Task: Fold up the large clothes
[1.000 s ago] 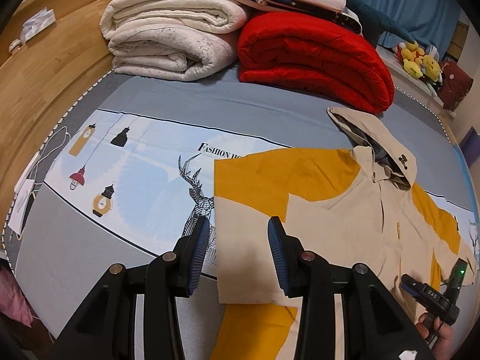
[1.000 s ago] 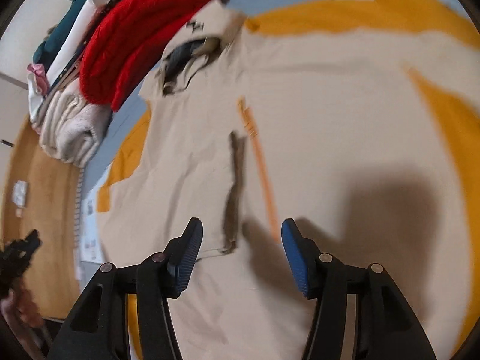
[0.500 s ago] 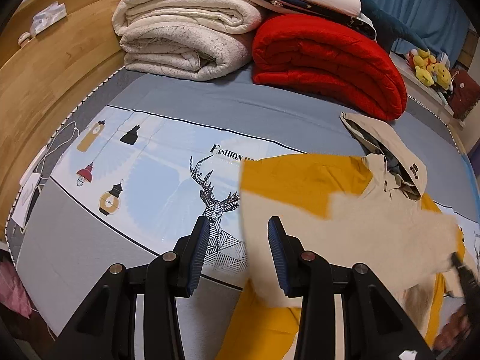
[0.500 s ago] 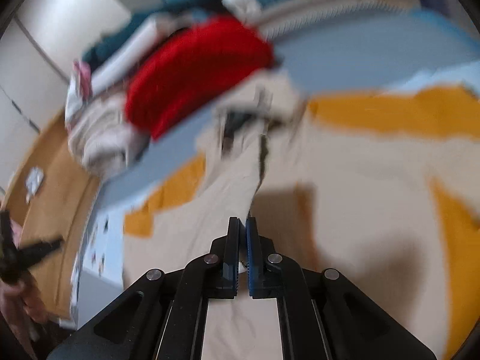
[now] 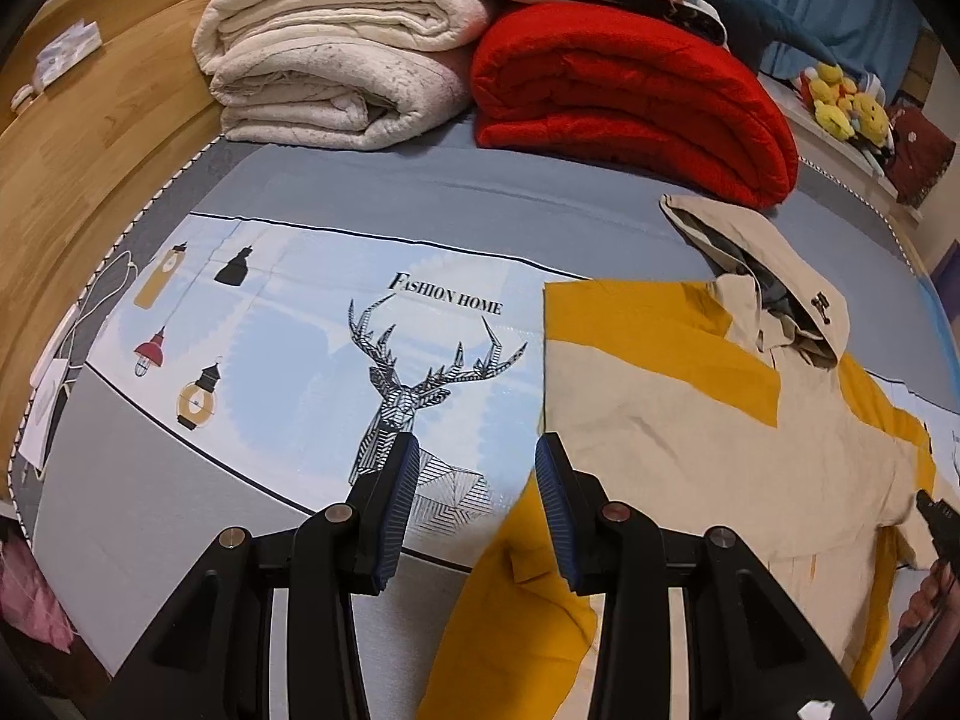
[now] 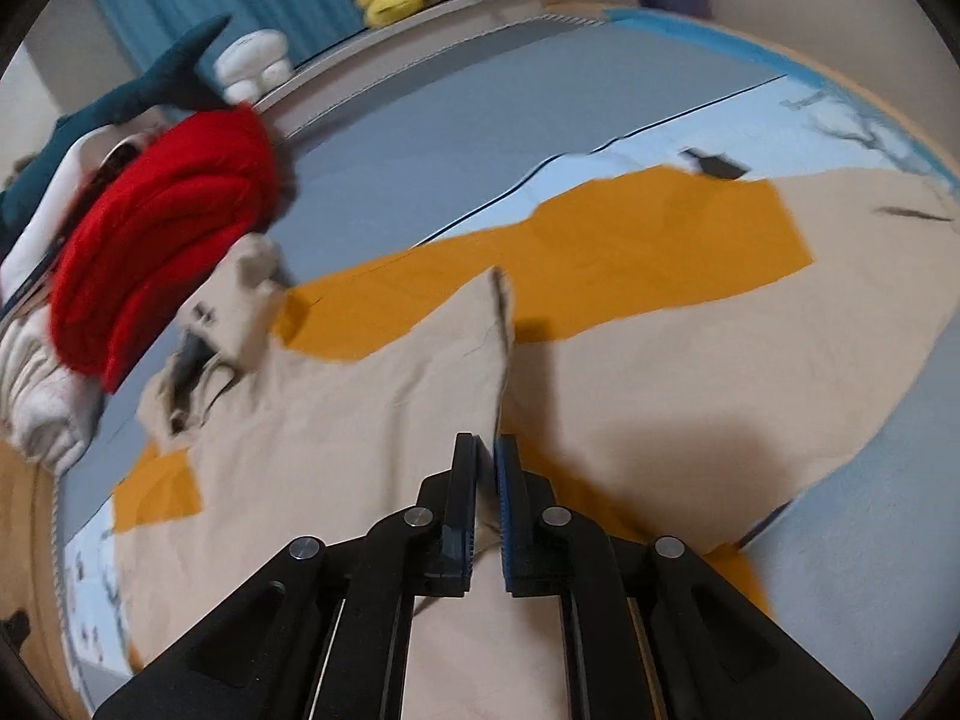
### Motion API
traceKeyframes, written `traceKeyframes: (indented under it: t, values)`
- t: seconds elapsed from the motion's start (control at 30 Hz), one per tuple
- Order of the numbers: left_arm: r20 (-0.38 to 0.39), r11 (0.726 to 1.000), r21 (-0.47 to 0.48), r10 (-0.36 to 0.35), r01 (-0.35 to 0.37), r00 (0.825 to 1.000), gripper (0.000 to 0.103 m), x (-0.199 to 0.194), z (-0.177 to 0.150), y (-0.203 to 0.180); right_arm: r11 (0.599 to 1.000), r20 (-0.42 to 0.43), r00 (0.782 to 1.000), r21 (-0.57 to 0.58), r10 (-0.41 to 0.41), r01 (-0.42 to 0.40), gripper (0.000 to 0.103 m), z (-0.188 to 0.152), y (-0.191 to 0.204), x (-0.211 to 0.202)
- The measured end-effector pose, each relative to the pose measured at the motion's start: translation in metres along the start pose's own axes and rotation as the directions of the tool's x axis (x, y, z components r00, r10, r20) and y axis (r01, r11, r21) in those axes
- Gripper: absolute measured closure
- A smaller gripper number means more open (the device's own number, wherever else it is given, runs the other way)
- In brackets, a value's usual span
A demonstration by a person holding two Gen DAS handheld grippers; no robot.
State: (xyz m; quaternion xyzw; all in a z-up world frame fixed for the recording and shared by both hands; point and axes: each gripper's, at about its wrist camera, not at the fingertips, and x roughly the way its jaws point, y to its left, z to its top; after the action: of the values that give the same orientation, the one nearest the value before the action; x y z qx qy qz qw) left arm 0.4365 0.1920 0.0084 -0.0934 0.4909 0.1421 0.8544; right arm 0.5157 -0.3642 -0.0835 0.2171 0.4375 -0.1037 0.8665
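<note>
A beige and mustard-yellow hooded jacket point(image 5: 690, 408) lies spread on the bed, hood toward the red blanket. My left gripper point(image 5: 474, 480) is open and empty, hovering above the jacket's left edge and the deer print. My right gripper point(image 6: 487, 474) is shut on a beige fold of the jacket point(image 6: 384, 414) and holds that flap lifted off the rest of the garment. The right gripper also shows at the right edge of the left wrist view point(image 5: 936, 516).
A folded red blanket point(image 5: 630, 96) and cream blankets point(image 5: 336, 72) are stacked at the head of the bed. A wooden bed frame point(image 5: 78, 138) runs along the left. Plush toys point(image 5: 840, 102) sit at the far right. The printed sheet point(image 5: 300, 324) lies under the jacket.
My right gripper shut on the jacket's beige flap and has lifted and drawn it across the garment. The left gripper stayed open and drifted left off the jacket.
</note>
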Motion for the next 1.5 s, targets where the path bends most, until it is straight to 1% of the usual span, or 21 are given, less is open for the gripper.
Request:
traceKeyframes:
  t: [0.07,0.1,0.13,0.17,0.2,0.23,0.3,0.33,0.37,0.47,0.6,0.73,0.83,0.93,1.03,1.17,1.23,1.37,1.43,1.5]
  values:
    - [0.001,1.000,0.010,-0.002,0.002,1.000,0.066,0.000,0.000,-0.004,1.000,0.026,1.000,0.018,-0.004,0.004,0.082,0.003,-0.010,-0.005]
    - [0.002,1.000,0.015,-0.003,0.003,1.000,0.066,0.000,-0.001,-0.007,1.000,0.030,0.999,0.015,0.011,-0.011,0.075,0.003,-0.008,-0.005]
    - [0.001,1.000,0.020,-0.005,0.005,1.000,0.066,0.001,-0.001,-0.009,0.999,0.023,0.999,-0.001,0.035,-0.035,0.071,0.001,-0.004,-0.003]
    - [-0.001,1.000,0.030,-0.007,0.007,1.000,0.066,0.001,-0.002,-0.013,0.998,0.009,0.998,-0.017,0.057,-0.057,0.070,-0.001,-0.002,0.000]
    - [-0.003,0.999,0.039,-0.009,0.009,1.000,0.066,0.002,-0.002,-0.016,0.995,-0.028,0.995,-0.046,0.093,-0.094,0.070,-0.005,0.004,0.008]
    - [-0.005,0.999,0.043,-0.010,0.010,1.000,0.066,0.002,-0.003,-0.018,0.992,-0.059,0.993,-0.067,0.100,-0.104,0.069,-0.009,0.007,0.015]
    - [-0.006,0.999,0.048,-0.017,0.017,1.000,0.066,0.003,-0.003,-0.022,0.990,-0.149,0.988,-0.120,0.050,-0.069,0.068,-0.020,0.011,0.037]
    - [-0.007,0.999,0.049,-0.019,0.019,1.000,0.066,0.003,-0.004,-0.024,0.988,-0.214,0.977,-0.150,-0.004,-0.029,0.068,-0.028,0.010,0.053]
    - [-0.007,0.999,0.049,-0.022,0.022,1.000,0.066,0.003,-0.004,-0.025,0.986,-0.236,0.972,-0.163,-0.024,-0.015,0.068,-0.034,0.008,0.060]
    - [-0.012,0.998,0.052,-0.031,0.032,0.999,0.066,0.004,-0.006,-0.030,0.978,-0.201,0.978,-0.207,-0.047,0.004,0.068,-0.035,0.016,0.053]
    - [-0.021,0.998,0.049,-0.047,0.048,0.999,0.066,0.005,-0.012,-0.036,0.973,-0.120,0.993,-0.230,-0.019,-0.009,0.068,-0.029,0.028,0.029]
    - [0.003,0.995,0.069,-0.071,0.071,0.997,0.066,-0.007,-0.021,-0.049,0.965,-0.036,0.999,-0.258,0.030,-0.038,0.068,-0.022,0.042,-0.006]
    - [0.020,0.993,0.086,-0.084,0.082,0.996,0.066,-0.018,-0.029,-0.059,0.948,0.029,0.998,-0.315,0.049,-0.037,0.068,-0.018,0.054,-0.034]
    - [0.031,0.991,0.096,-0.096,0.093,0.995,0.066,-0.027,-0.039,-0.068,0.932,0.094,0.993,-0.362,0.072,-0.033,0.068,-0.016,0.063,-0.064]
    - [0.053,0.988,0.112,-0.111,0.104,0.992,0.066,-0.039,-0.049,-0.077,0.919,0.155,0.979,-0.389,0.129,-0.059,0.068,-0.011,0.062,-0.099]
    - [0.086,0.985,0.125,-0.127,0.116,0.988,0.066,-0.054,-0.062,-0.087,0.922,0.218,0.954,-0.368,0.207,-0.116,0.068,-0.001,0.038,-0.140]
    - [0.107,0.984,0.131,-0.134,0.120,0.985,0.066,-0.062,-0.068,-0.091,0.929,0.223,0.949,-0.345,0.222,-0.136,0.068,0.004,0.019,-0.151]
    - [0.138,0.982,0.146,-0.138,0.118,0.981,0.066,-0.073,-0.081,-0.104,0.955,0.239,0.954,-0.274,0.181,-0.113,0.068,0.009,-0.024,-0.162]
    - [0.141,0.980,0.156,-0.144,0.122,0.979,0.066,-0.076,-0.087,-0.110,0.964,0.237,0.956,-0.242,0.171,-0.112,0.068,0.012,-0.044,-0.163]
    - [0.144,0.978,0.166,-0.151,0.126,0.978,0.066,-0.079,-0.094,-0.118,0.972,0.248,0.958,-0.216,0.142,-0.088,0.068,0.015,-0.067,-0.165]
